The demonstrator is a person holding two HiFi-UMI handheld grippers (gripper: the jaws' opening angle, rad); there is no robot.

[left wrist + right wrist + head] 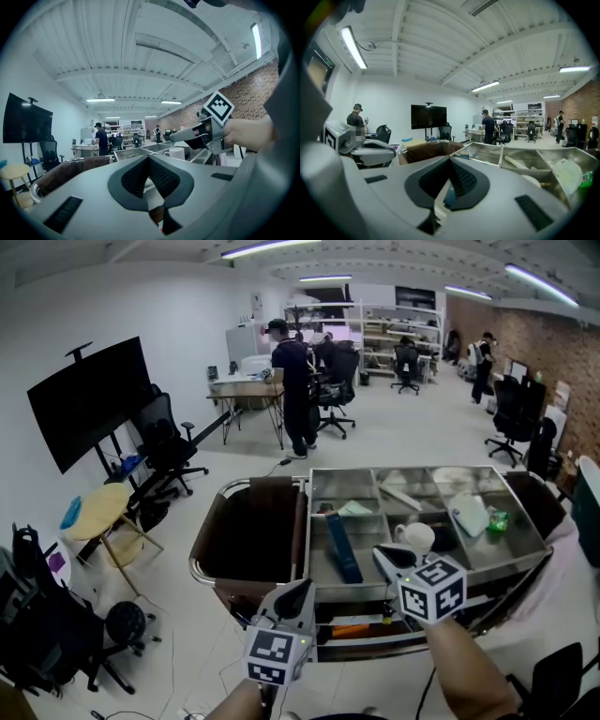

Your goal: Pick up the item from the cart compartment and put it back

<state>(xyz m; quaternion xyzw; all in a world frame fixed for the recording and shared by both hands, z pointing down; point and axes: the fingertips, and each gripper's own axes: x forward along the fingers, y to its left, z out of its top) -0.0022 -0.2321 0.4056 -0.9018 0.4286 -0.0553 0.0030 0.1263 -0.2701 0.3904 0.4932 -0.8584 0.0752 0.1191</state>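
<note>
**Both tools empty at the near side of the stainless-steel compartment cart (309, 521); nothing lifted.**
The left tool (298, 592), pressed together on nothing, hangs short of the cart, apparently parked. The long blue box (343, 547) lies flat in the near-left compartment. The right tool (386, 559), likewise closed and empty, hovers just beside the white ceramic mug (415, 538) in the neighbouring compartment, the likelier target. No legible writing; only black-and-white square markers (433, 589) on the tool cubes.
</note>
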